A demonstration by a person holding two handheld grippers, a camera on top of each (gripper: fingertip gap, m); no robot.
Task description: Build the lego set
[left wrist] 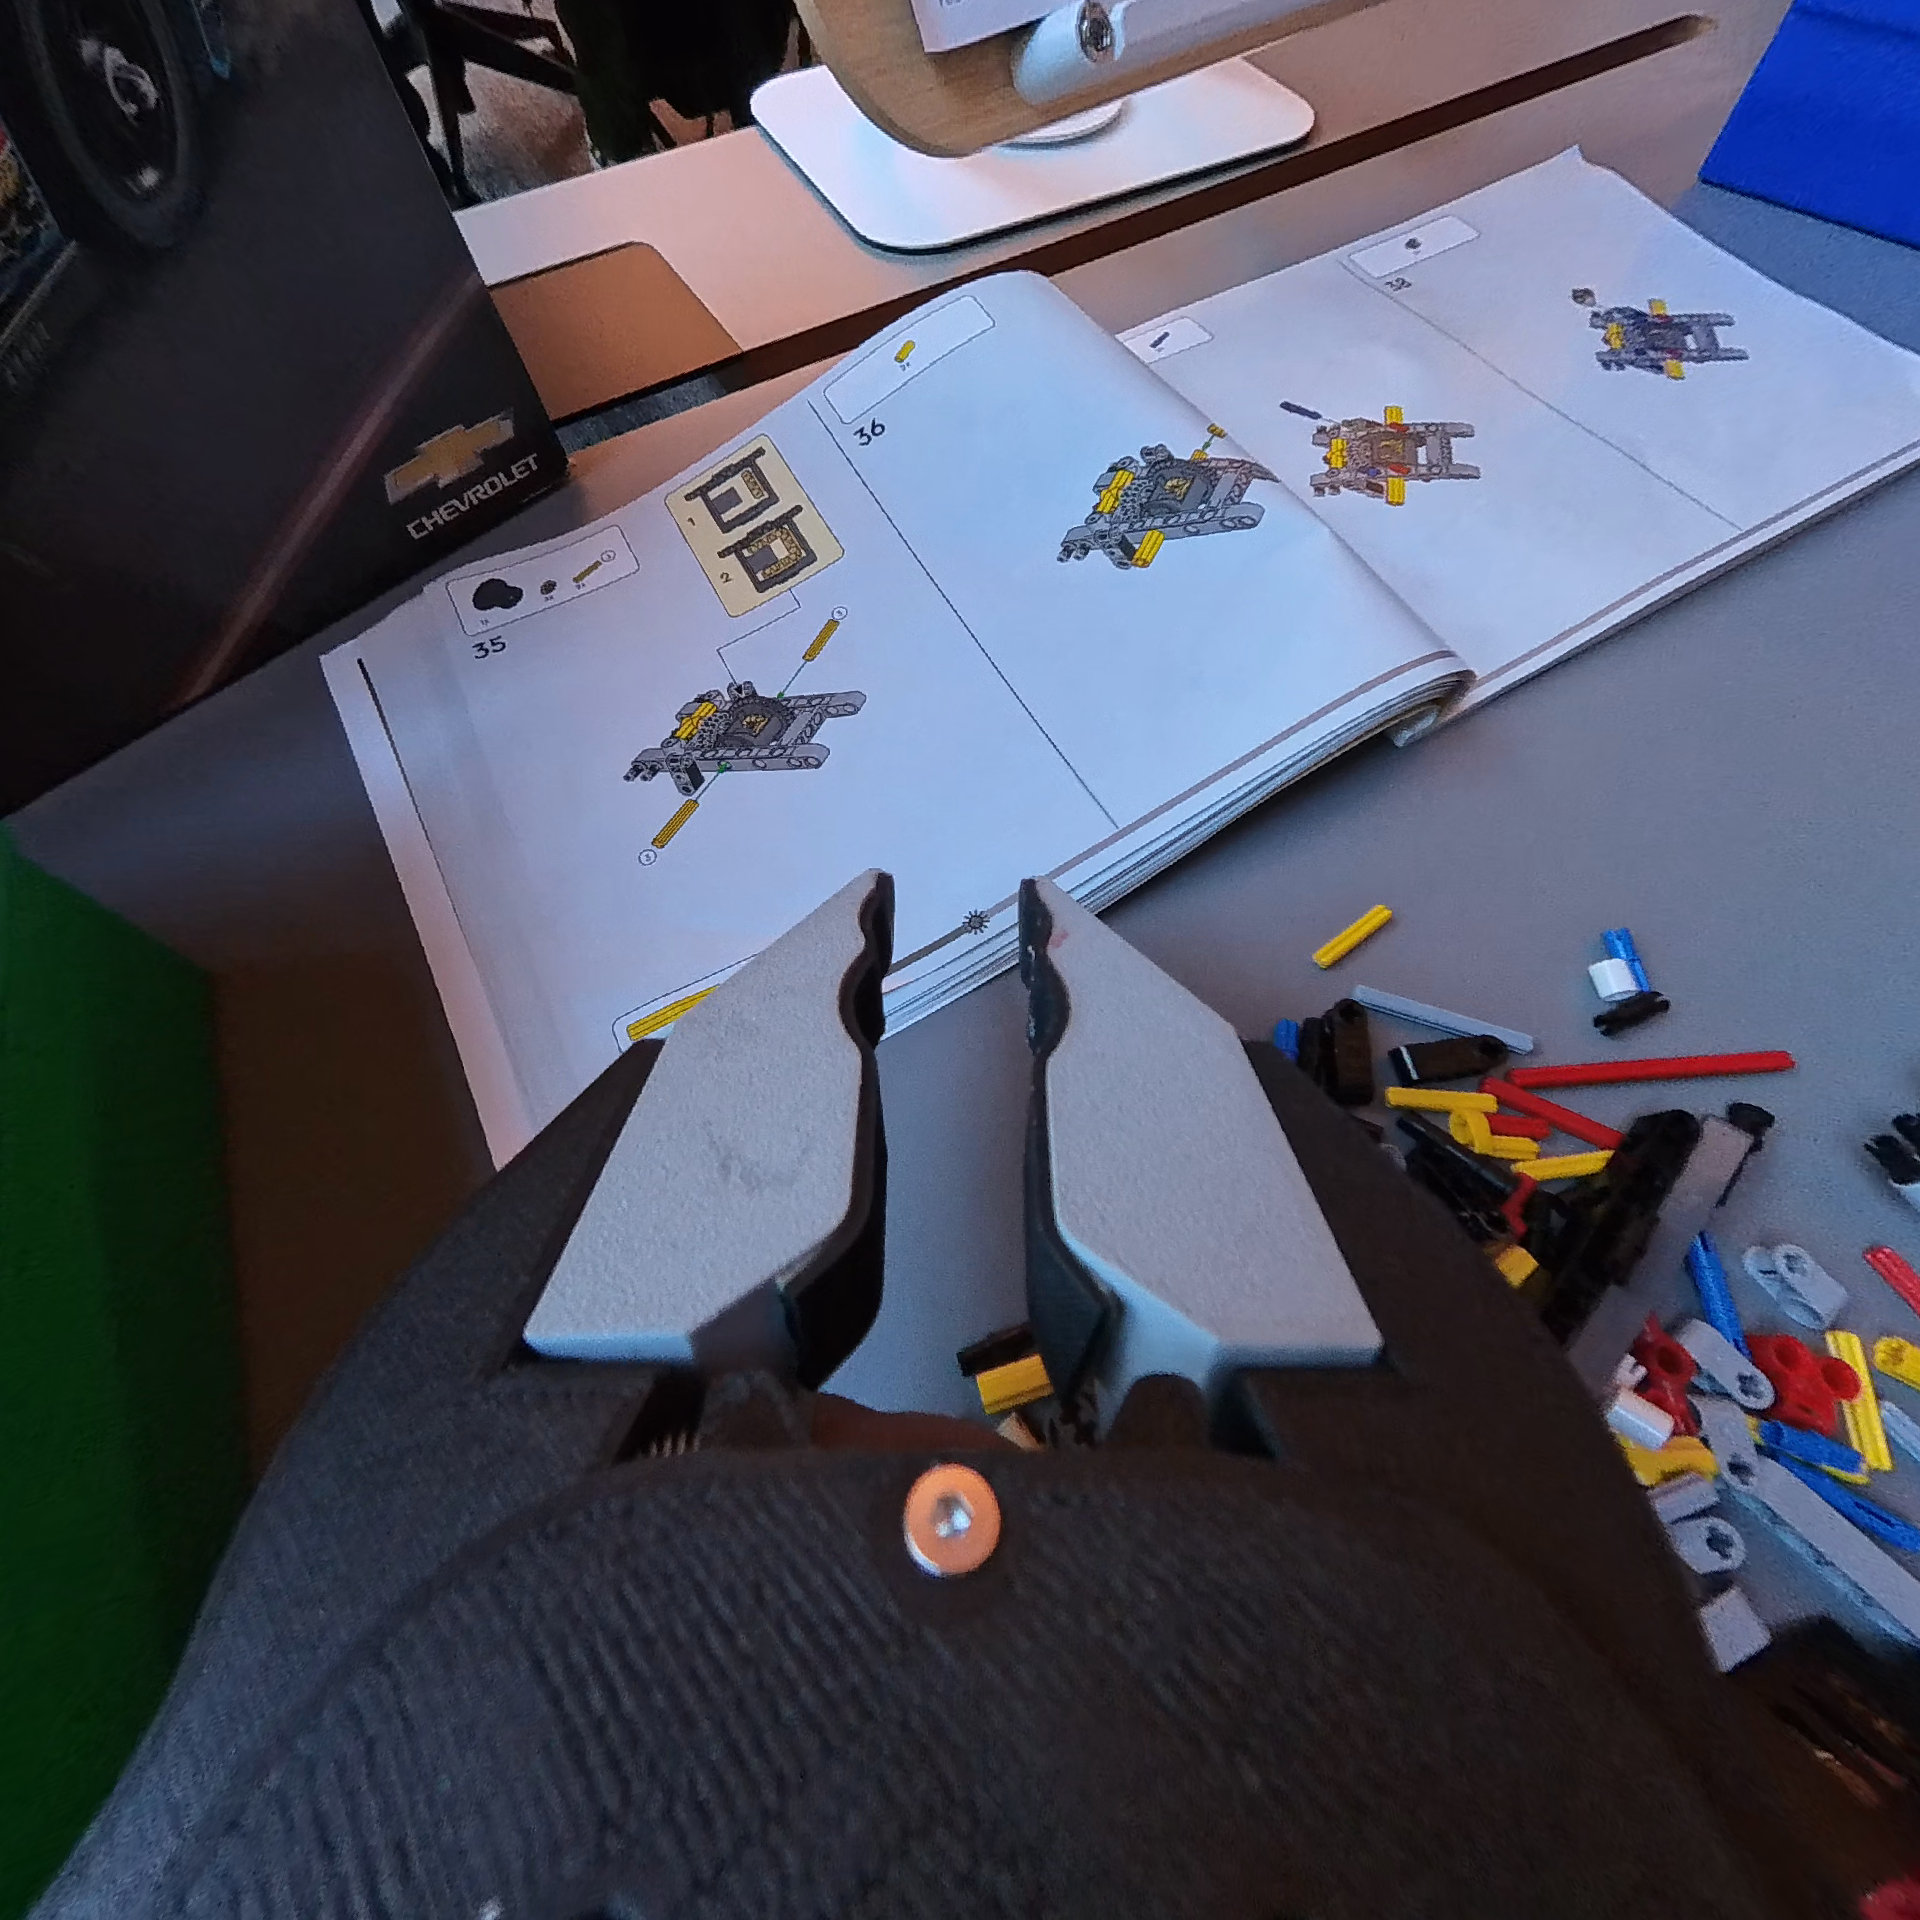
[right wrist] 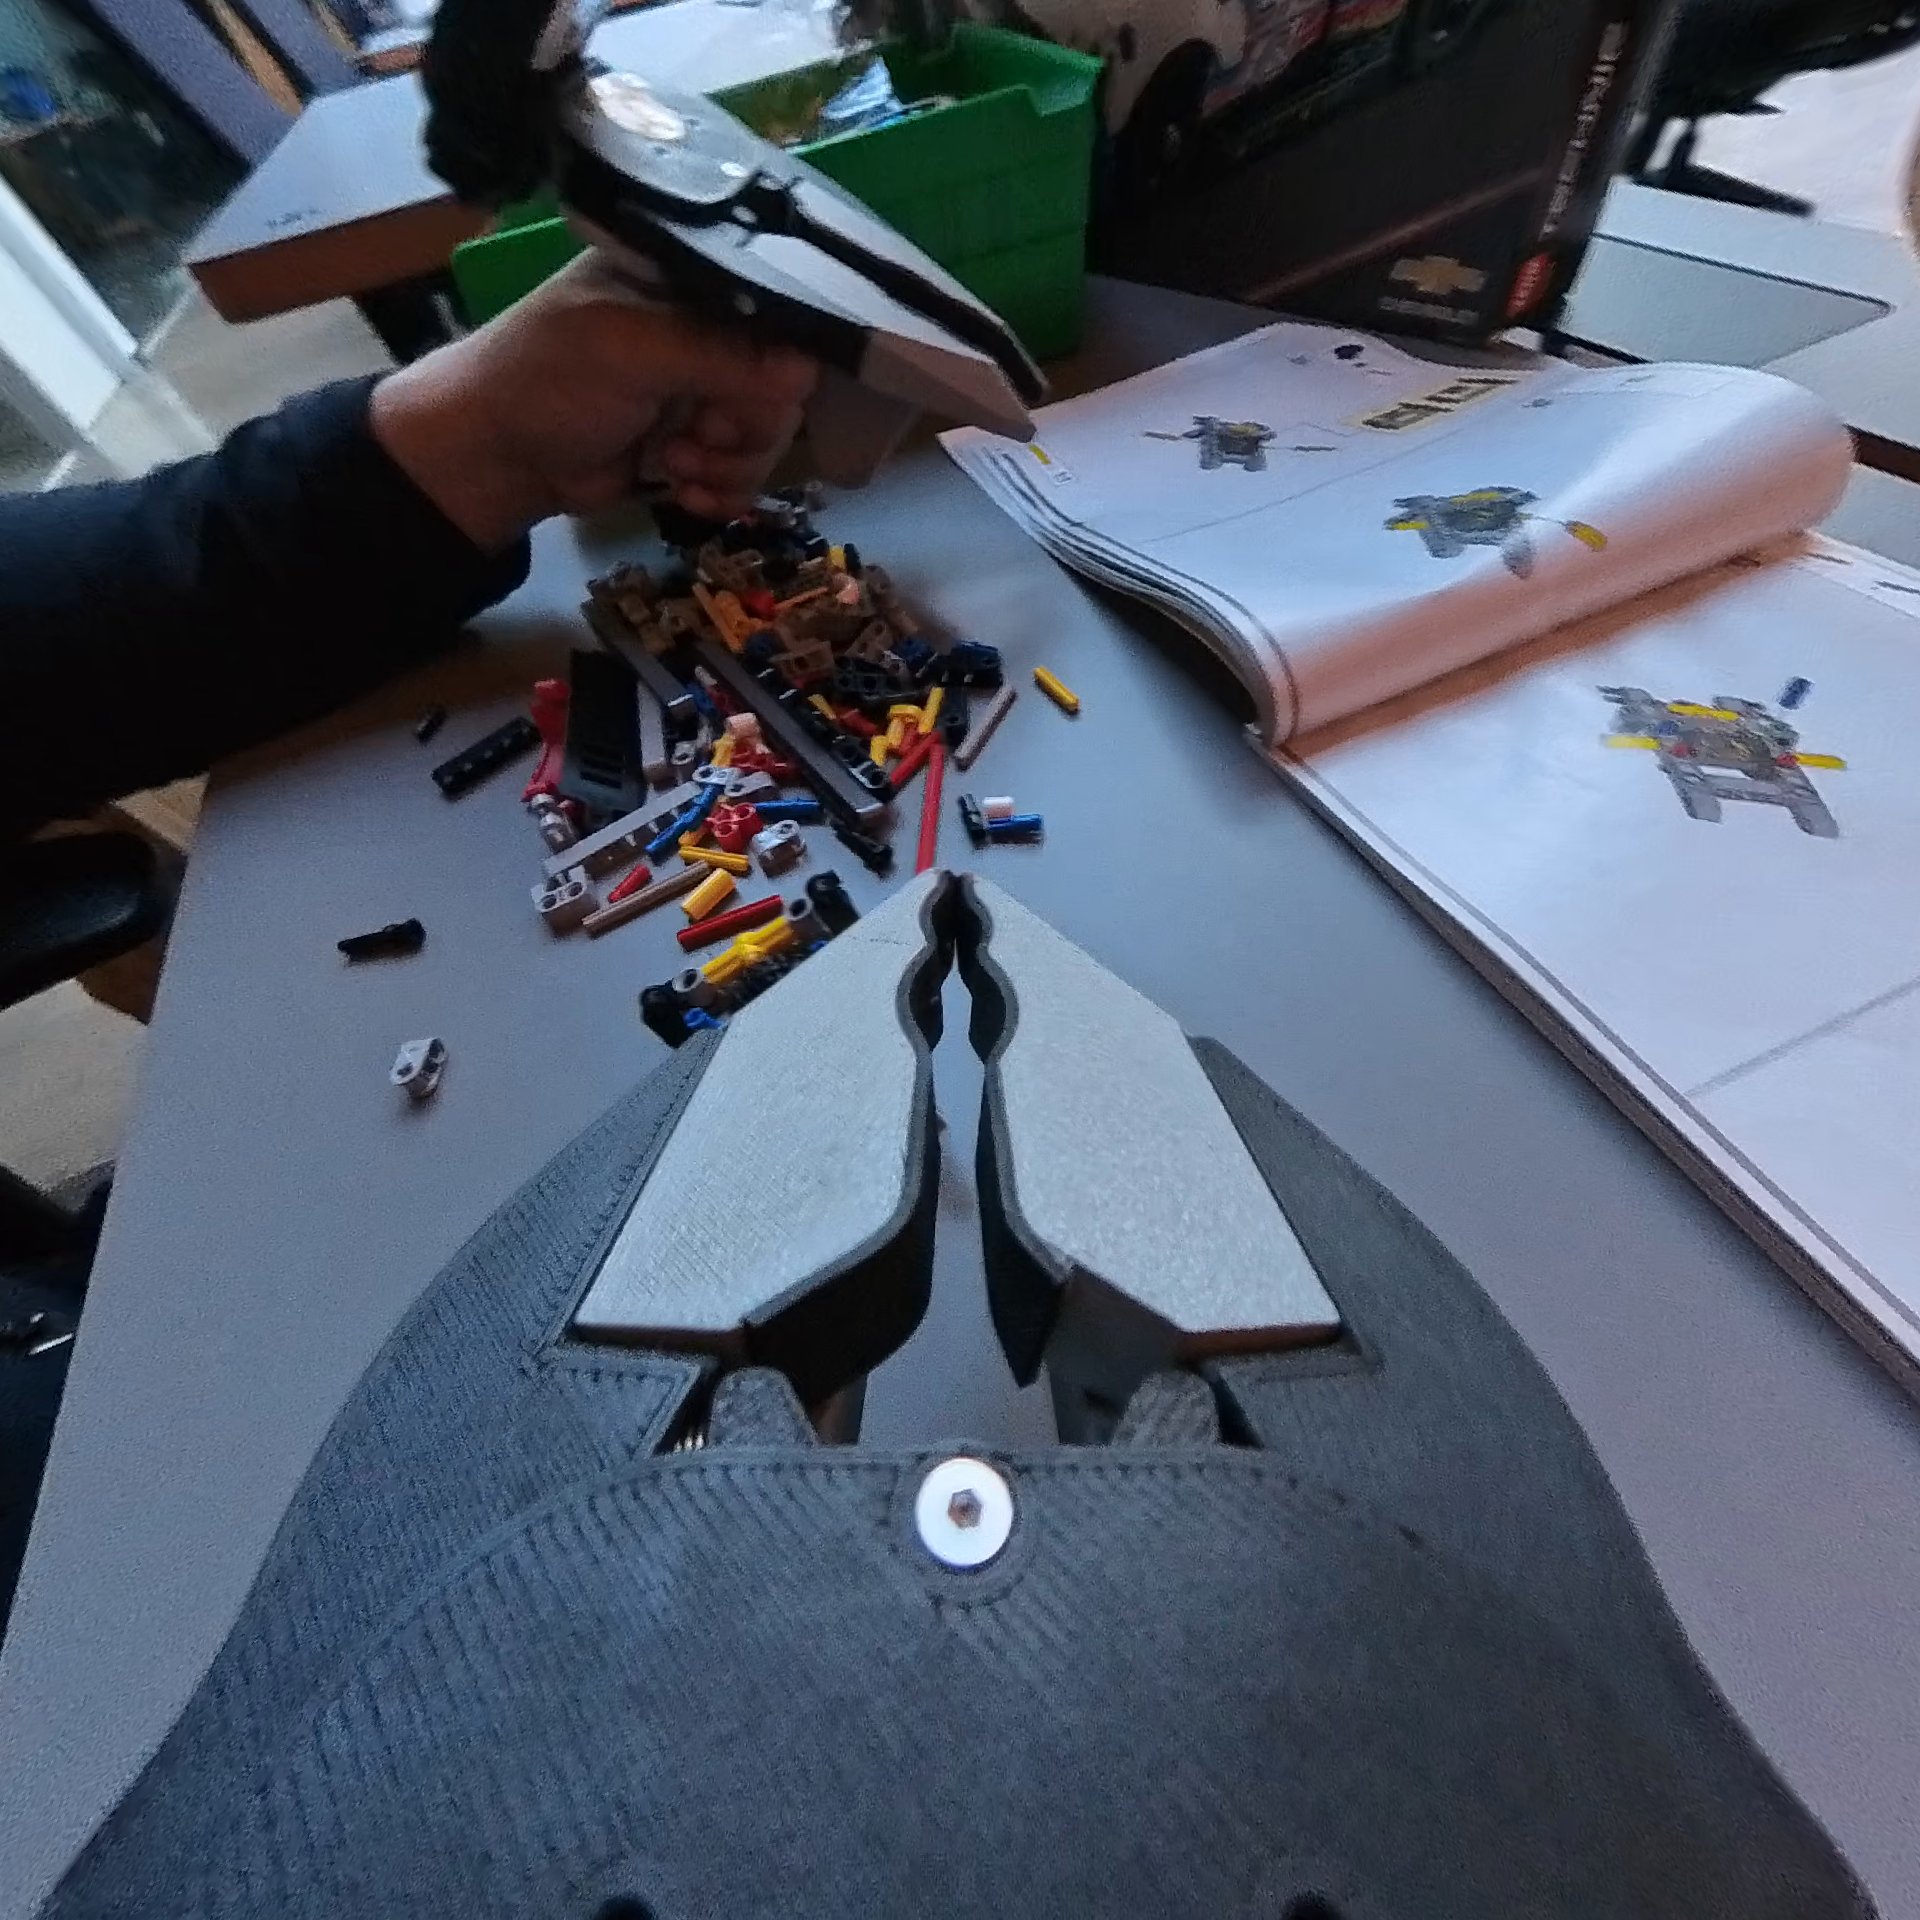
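Building pieces [right wrist: 748, 727], small rods, pins and beams in black, grey, red, yellow and blue, lie heaped on the grey bench [right wrist: 1195, 1018], left of an open instruction booklet [left wrist: 935, 623]. Pieces in the heap overlap; a short yellow pin [left wrist: 1351, 935] and a few others at its edge lie apart from the rest.

The left tool [left wrist: 956, 896], held in a hand [right wrist: 582, 416], hovers over the booklet's near edge with its fingers parted and nothing between them. The right tool [right wrist: 954, 883] is clenched, tips together on nothing, above bare bench just near of a long red rod [right wrist: 932, 800].

A dark box [left wrist: 260, 364] and a green bin [right wrist: 966, 156] stand at the far side.
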